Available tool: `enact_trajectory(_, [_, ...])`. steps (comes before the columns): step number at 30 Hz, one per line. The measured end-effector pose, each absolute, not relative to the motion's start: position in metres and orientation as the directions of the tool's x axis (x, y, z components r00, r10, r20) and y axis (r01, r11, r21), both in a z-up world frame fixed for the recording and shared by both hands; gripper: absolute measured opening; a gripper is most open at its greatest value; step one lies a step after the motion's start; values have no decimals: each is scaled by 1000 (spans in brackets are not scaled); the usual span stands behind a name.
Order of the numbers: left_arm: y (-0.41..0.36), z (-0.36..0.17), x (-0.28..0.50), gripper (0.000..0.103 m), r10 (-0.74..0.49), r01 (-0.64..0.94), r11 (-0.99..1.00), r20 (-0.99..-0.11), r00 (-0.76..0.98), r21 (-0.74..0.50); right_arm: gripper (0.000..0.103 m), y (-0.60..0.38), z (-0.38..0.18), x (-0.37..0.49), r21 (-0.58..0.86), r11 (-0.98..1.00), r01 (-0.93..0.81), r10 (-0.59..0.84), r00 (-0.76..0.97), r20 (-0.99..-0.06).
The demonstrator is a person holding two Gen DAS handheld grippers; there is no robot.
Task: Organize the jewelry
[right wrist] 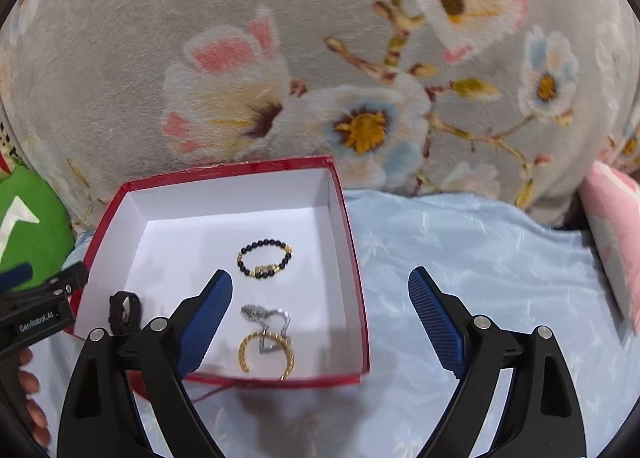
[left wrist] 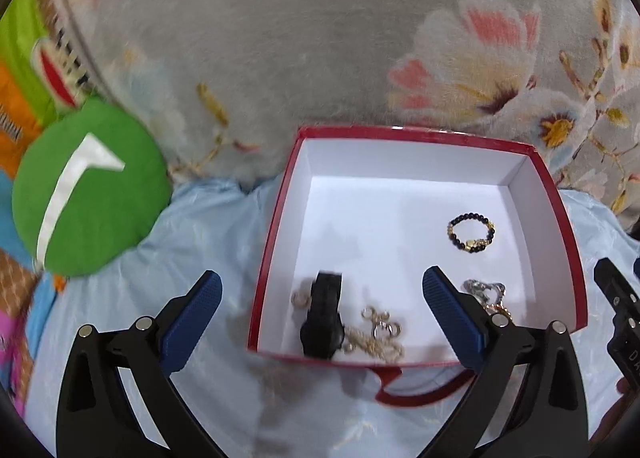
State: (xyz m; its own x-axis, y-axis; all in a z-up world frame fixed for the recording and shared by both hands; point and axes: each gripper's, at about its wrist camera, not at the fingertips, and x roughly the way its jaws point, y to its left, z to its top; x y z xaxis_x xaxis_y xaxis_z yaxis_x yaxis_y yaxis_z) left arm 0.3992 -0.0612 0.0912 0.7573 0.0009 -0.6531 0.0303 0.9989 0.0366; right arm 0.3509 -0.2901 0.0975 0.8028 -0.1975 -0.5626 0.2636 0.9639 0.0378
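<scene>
Jewelry all dumped in shallow red cardboard box [left wrist: 558,194] for tidiness; left claw [left wrist: 322,322] and right claw [right wrist: 320,322] spread, empty.

Both wrist views angle down, near red box [left wrist: 558,194], shared; left view from left.

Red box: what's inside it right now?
Inside the red box: a black-and-gold bead bracelet, a black watch, gold chain and rings, a silver piece, a gold bangle. The near wall hides some floor.
</scene>
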Motion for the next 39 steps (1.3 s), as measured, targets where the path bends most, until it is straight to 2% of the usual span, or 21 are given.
enact_trajectory(5, [-62, 74, 378, 98, 47, 14, 996, -646, 761, 89, 88, -284, 79, 339, 61, 970, 233, -147, 773, -617])
enact_trajectory(10, [-55, 64, 381, 98, 39, 35, 995, -707, 707, 90, 88, -268, 60, 345, 3, 982, 190, -135, 707, -695])
enact_trajectory(15, [-49, 70, 372, 98, -9, 59, 997, -733, 680, 42, 88, -256, 66, 335, 44, 990, 134, -64, 705, -706])
enact_trajectory(18, [-54, 72, 367, 98, 0, 70, 995, -724, 690, 66, 88, -253, 69, 333, 47, 992, 118, -49, 701, -712])
enact_trajectory(22, [-61, 73, 363, 98, 24, 70, 992, -712, 702, 103, 88, -254, 72, 331, 58, 991, 120, -43, 701, -712])
enact_trajectory(39, [-71, 78, 349, 98, 13, 98, 989, -711, 703, 114, 88, -252, 81, 320, 11, 992, 123, -79, 703, -707])
